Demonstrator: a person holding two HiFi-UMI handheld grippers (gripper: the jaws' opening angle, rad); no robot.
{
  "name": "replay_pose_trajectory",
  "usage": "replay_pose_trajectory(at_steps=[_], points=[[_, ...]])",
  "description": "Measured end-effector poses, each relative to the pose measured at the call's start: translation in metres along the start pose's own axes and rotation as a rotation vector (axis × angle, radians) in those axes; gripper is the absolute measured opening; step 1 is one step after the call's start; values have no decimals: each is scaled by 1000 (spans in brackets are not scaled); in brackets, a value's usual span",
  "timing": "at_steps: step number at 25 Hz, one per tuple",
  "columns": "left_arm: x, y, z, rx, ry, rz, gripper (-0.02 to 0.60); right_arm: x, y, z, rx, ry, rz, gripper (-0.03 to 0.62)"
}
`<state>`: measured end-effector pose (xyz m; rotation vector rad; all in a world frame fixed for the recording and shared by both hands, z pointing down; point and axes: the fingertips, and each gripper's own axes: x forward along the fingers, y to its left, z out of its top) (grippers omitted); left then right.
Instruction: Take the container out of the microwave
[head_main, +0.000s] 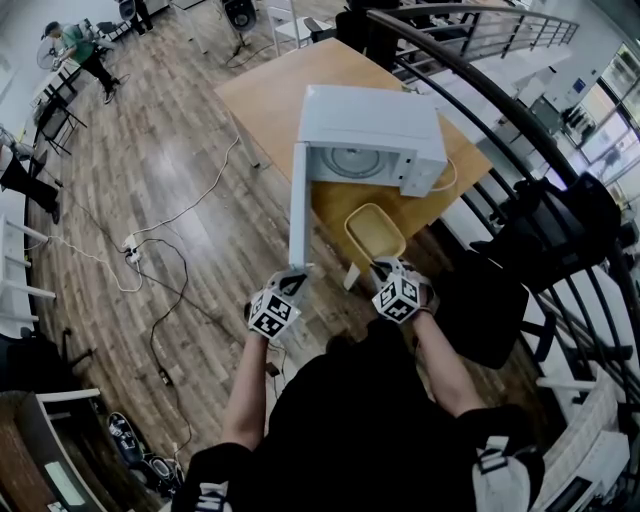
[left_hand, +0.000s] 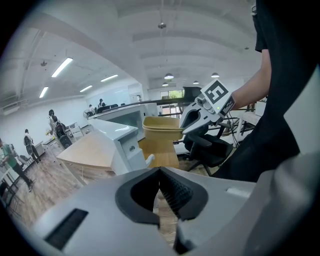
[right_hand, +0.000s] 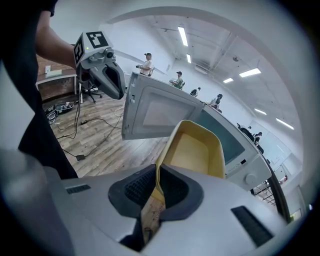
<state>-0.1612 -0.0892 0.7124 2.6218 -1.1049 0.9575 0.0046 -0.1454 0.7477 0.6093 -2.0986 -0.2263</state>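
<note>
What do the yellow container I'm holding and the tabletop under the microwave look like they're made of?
Container: probably plastic, matte pale yellow; thin, smooth moulded wall with a lipped rim, pinched by the right gripper. Tabletop: wood or wood-look laminate, light tan with a dull sheen; grain too faint to tell which.

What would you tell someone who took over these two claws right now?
Right claw: shut on the near rim of the yellow container.
Left claw: shut, holding nothing, near the open door.
Done: the container is out, held in front of the microwave, whose cavity looks empty.
Left: probably set it down on the table; the door is not yet closed.
</note>
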Motion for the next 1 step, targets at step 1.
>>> replay_pose_trajectory(at_steps=[1], points=[[0,0,0,-2,0,-1,3,0,0,1,1,-2,-1,26]])
